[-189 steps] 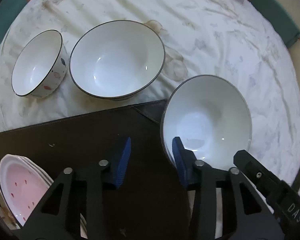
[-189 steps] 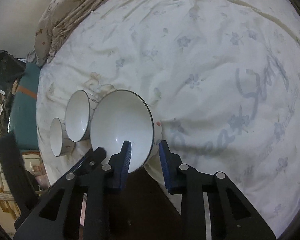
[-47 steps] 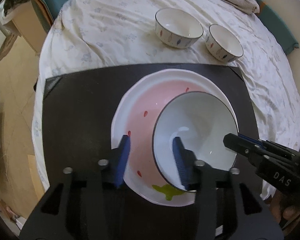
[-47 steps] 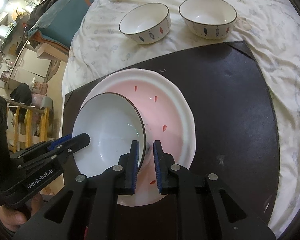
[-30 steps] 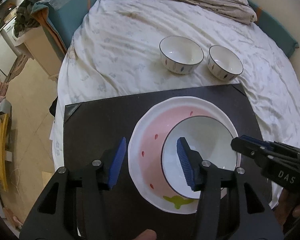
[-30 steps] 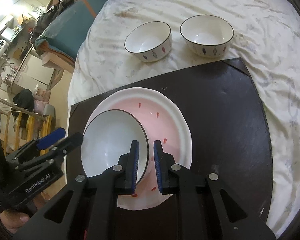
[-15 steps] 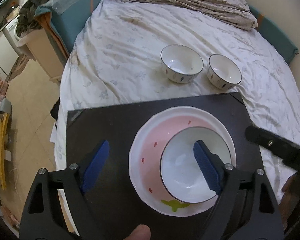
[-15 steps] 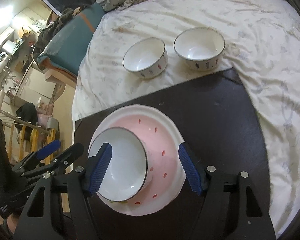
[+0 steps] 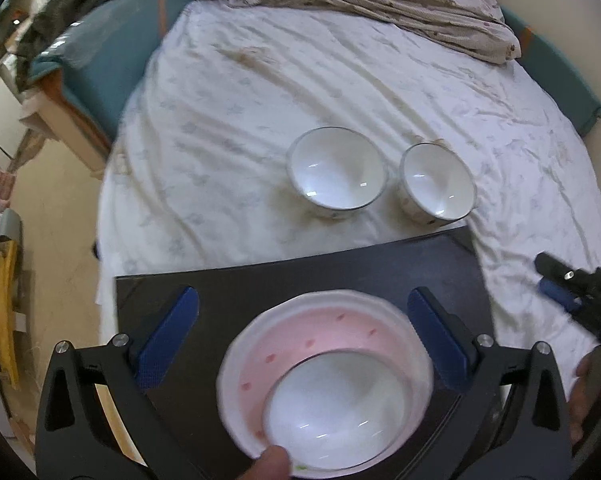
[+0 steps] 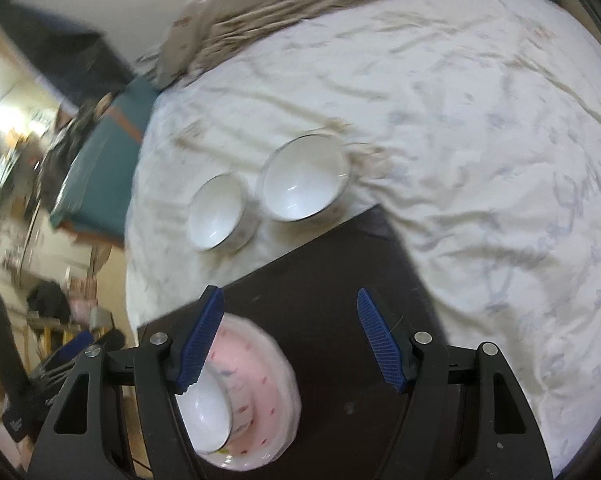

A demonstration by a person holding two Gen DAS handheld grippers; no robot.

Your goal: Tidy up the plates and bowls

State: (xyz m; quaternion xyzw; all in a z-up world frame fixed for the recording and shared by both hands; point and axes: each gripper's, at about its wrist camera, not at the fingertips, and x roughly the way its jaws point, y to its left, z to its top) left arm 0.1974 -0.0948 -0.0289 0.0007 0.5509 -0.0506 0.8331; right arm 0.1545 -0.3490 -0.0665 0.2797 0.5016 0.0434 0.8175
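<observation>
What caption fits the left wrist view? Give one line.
Open left hand-held gripper above a white bowl on pink plates; two bowls wait on the bed.

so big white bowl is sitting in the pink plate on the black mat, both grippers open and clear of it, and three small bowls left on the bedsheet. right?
Not quite: two small bowls are on the bedsheet, not three. The left wrist view shows one small bowl and a second small bowl side by side beyond the black mat. The rest holds: white bowl in the pink plate, left gripper and right gripper open.
</observation>
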